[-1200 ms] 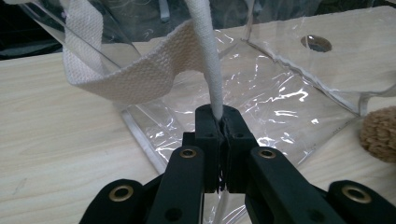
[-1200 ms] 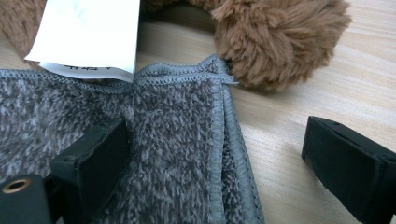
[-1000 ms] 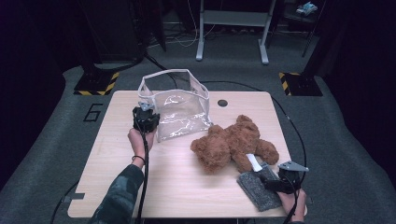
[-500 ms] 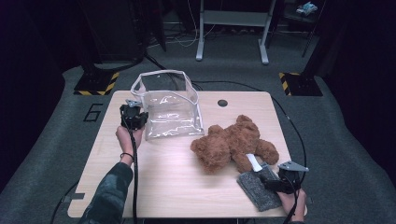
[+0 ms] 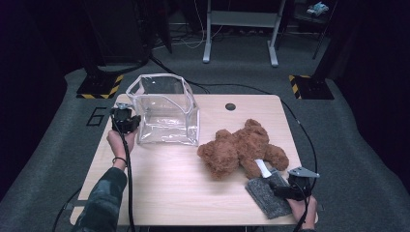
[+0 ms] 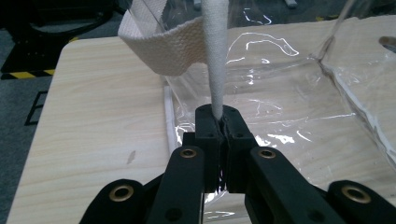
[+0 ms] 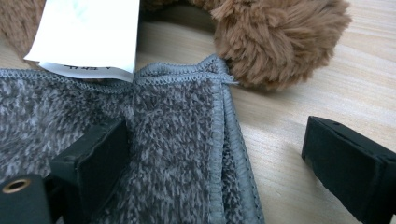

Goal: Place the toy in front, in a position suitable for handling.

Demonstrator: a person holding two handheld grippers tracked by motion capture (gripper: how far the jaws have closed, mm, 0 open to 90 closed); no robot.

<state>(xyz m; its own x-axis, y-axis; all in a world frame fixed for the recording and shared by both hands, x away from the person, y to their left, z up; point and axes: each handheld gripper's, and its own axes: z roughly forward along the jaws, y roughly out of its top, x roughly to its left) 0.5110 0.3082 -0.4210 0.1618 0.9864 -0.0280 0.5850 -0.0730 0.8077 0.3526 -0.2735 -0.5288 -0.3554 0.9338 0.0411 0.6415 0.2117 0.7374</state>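
- The wooden table (image 5: 164, 193) carries everything; its far edge has a small round dark hole near the middle.
- The clear plastic bag (image 5: 167, 113) stands open-mouthed at the table's far left corner, its left wall overhanging the left edge a little (the walls are see-through, so the wood grain shows through them in the left gripper view).
- The brown teddy bear (image 5: 241, 147) lies flat right of the table's middle, well apart from the bag, with a white tag (image 7: 88, 35) sticking out toward the near edge.
- The grey towel (image 5: 268, 193) lies folded near the near right corner, its far edge touching the bear's foot and lying under the tag.
- The left gripper (image 6: 223, 122), at the table's left edge just beside the bag, has its jaws clamped together on the bag's white webbing strap (image 6: 215, 56), which rises from between them.
- The right gripper (image 7: 215, 163), low over the near right corner, has its jaws spread wide, one pad resting on the towel, the other over bare wood.
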